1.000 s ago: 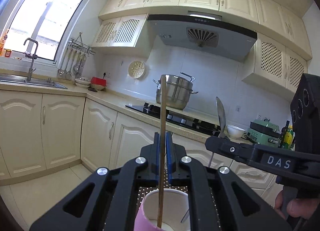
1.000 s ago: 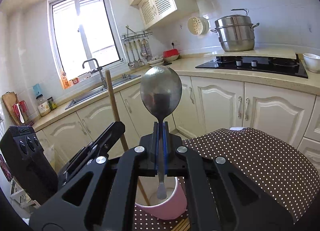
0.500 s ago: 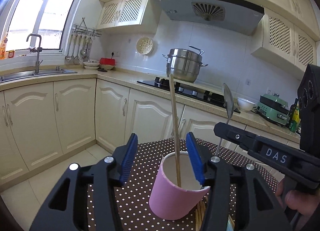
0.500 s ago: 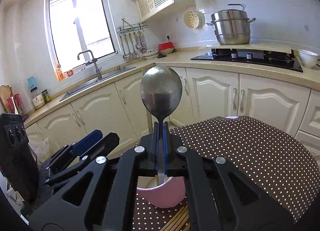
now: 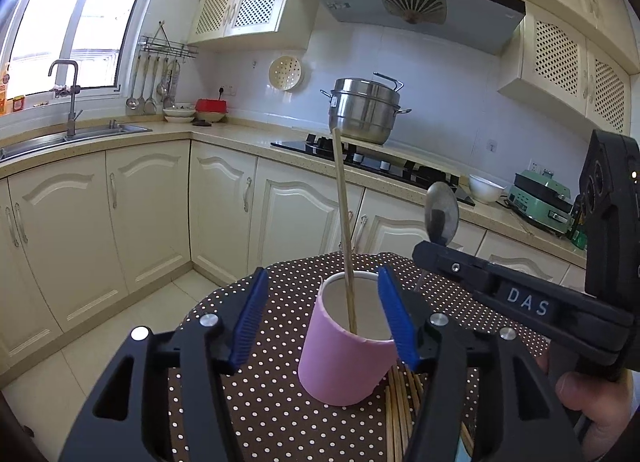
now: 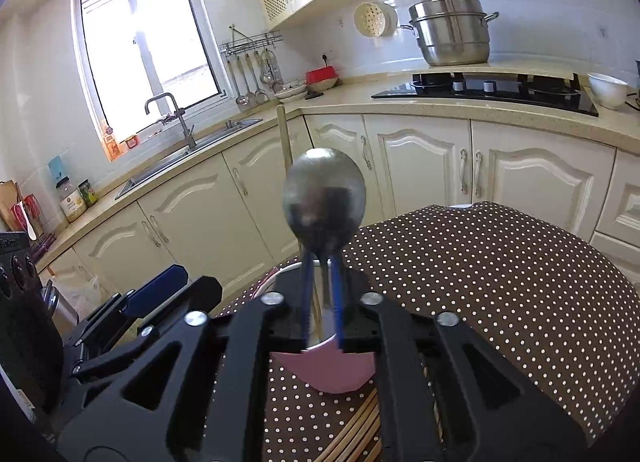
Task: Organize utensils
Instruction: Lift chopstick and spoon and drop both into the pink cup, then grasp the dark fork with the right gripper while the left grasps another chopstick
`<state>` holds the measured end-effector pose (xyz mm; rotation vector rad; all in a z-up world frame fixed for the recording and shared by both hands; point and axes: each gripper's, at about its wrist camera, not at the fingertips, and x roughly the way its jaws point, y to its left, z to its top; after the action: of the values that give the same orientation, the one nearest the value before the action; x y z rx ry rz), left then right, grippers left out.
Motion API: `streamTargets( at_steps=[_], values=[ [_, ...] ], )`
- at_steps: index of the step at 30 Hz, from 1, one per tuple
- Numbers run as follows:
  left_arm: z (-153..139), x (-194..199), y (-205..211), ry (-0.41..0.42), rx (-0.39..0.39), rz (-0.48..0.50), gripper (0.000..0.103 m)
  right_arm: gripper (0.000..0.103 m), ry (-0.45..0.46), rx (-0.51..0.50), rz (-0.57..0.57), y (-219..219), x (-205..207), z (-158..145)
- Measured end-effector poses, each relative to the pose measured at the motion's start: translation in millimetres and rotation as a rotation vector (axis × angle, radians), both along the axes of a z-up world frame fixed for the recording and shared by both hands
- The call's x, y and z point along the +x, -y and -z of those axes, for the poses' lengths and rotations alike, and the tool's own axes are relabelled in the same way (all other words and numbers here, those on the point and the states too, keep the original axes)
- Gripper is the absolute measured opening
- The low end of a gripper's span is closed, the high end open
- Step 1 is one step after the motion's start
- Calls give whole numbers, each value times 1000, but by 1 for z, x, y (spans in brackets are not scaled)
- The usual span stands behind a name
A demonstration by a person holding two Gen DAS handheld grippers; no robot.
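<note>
The pink cup (image 5: pixel 344 358) stands on the dotted brown tablecloth (image 5: pixel 280 406) and serves as the landmark. Inside it a single wooden chopstick (image 5: pixel 343 222) leans upright, its lower end against the inner wall and its top rising well above the rim. On the cloth just beside the cup's base lies a bundle of more chopsticks (image 5: pixel 398 414).

The left gripper (image 5: pixel 324 314) has its blue-padded jaws spread wide, one on each side of the cup's rim, neither clearly touching it. The right gripper (image 6: pixel 322 302) sits above the cup; its blue jaws show a narrow gap, with the metal spoon (image 6: pixel 324 198) standing bowl-up between them. Motion blur makes it impossible to tell whether they clamp the handle. The spoon's handle points down toward the cup's mouth. White letters "DAS" are readable on the right gripper's body in the left view.

Behind the cup, on the counter, a steel steamer pot (image 5: pixel 366 110) sits by the black hob (image 5: pixel 372 166).
</note>
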<state>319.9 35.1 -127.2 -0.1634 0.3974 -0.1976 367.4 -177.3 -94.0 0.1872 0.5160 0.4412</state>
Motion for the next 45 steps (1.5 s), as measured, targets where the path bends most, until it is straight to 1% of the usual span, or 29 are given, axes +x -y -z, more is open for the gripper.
streamTargets(
  at_steps=[1, 2, 8, 11, 16, 21, 25, 30, 32, 35, 37, 42, 43, 45],
  values=[
    [-1, 0, 0, -6, 0, 3, 57, 39, 5, 3, 4, 0, -2, -1],
    [-1, -2, 0, -11, 3, 5, 58, 52, 19, 5, 11, 1, -6, -4],
    [-4, -14, -1, -42, 17, 25, 58, 53, 29, 3, 25, 6, -20, -14],
    [-1, -19, 1, -89, 34, 66, 58, 54, 21, -14, 42, 15, -31, -15],
    [19, -20, 12, -234, 86, 137, 58, 56, -17, -71, 76, 37, -47, -5],
    [52, -20, 38, -408, 192, 224, 58, 58, -101, -119, 101, 66, -63, 18],
    [77, -26, 54, -492, 286, 262, 58, 60, -167, -139, 110, 86, -76, 38],
    [92, -35, 61, -528, 323, 269, 58, 61, -241, -155, 108, 103, -93, 63],
    [98, -39, 63, -531, 343, 258, 59, 61, -266, -162, 99, 105, -96, 71],
    [99, -42, 66, -531, 349, 263, 59, 61, -297, -173, 79, 105, -101, 81],
    [99, -44, 68, -524, 370, 261, 59, 61, -316, -192, 66, 102, -103, 87],
    [103, -48, 76, -534, 435, 252, 59, 61, -363, -321, 62, 93, -108, 101],
    [102, -47, 75, -530, 429, 247, 59, 61, -366, -341, 55, 90, -110, 103],
    [102, -44, 74, -540, 409, 241, 58, 61, -384, -348, 38, 87, -110, 108]
  ],
)
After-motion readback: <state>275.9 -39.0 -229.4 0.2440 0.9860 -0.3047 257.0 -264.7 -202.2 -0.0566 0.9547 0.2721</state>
